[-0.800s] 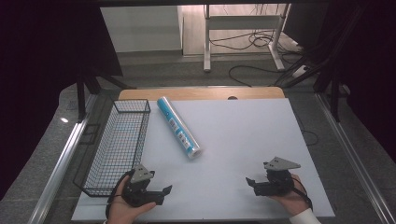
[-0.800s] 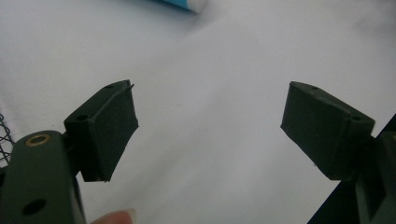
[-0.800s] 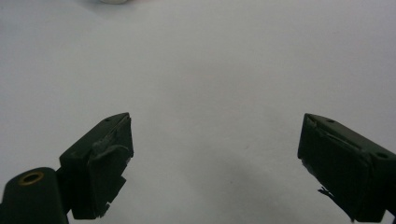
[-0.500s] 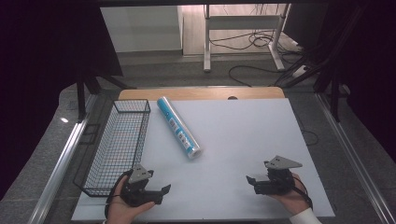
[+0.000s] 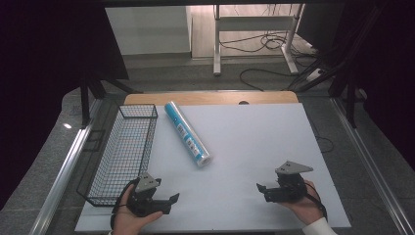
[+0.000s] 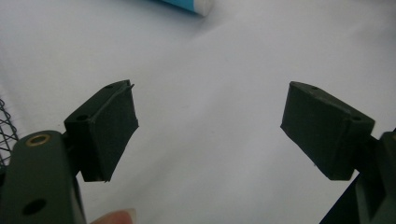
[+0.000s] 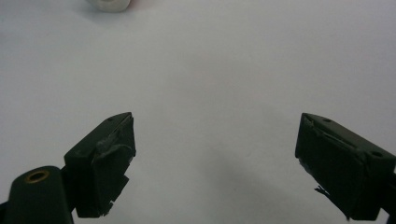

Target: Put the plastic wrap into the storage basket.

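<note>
Blue-and-white roll [image 5: 187, 134], black mesh basket [image 5: 122, 156], white table [image 5: 254, 142]

Roll [image 6: 187, 4] cut off by top edge, blurred.

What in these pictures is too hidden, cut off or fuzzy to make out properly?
- Print on the blue roll: too small to read in the high view.
- The same roll in the left gripper view: cut off by the top edge, blurred.
- Wire basket in the left gripper view: cut off by the left edge.
- White roll end in the right gripper view: cut off, out of focus.
</note>
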